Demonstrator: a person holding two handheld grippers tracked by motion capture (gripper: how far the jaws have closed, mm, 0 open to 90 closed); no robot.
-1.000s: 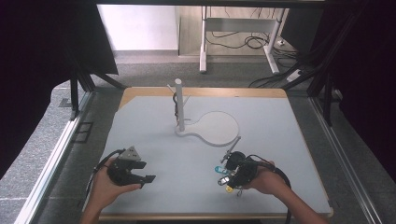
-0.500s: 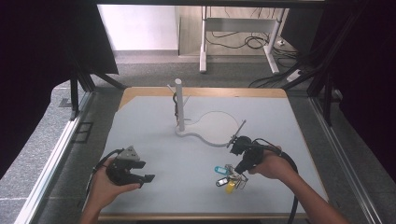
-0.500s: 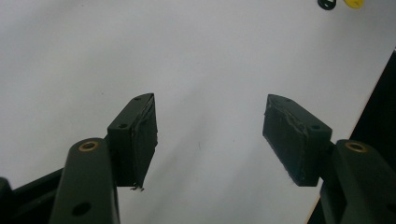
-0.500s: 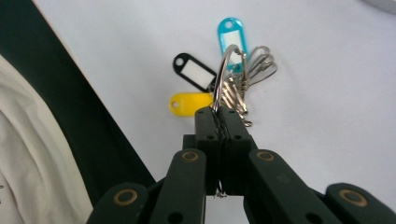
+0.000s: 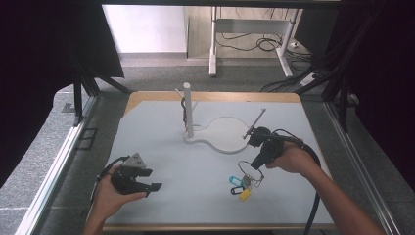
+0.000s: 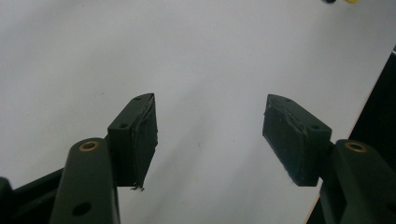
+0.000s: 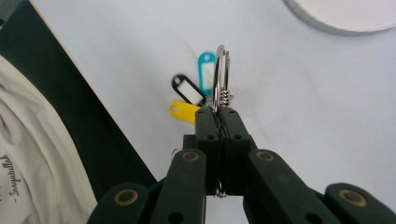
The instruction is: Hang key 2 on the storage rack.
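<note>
My right gripper (image 5: 255, 164) (image 7: 219, 111) is shut on a large metal key ring (image 7: 220, 77) (image 5: 249, 171), held above the table right of centre. Teal, black and yellow key tags (image 7: 192, 91) (image 5: 240, 186) hang from the ring, their lower ends at the table. A white post (image 5: 188, 108) stands upright on a flat white base (image 5: 226, 136) farther back, left of this gripper. My left gripper (image 5: 147, 182) (image 6: 209, 135) rests low at the front left, open, with bare table between its pads (image 6: 144, 135).
The grey-white table top (image 5: 161, 147) has a wooden rim at the back. Black frame posts and curtains flank both sides. The front table edge (image 7: 88, 121) lies close behind the tags. A cable (image 5: 313, 196) trails along the right forearm.
The right gripper has risen and moved back toward the white base, lifting the key ring so the tags dangle below it. The left gripper has stayed put.
</note>
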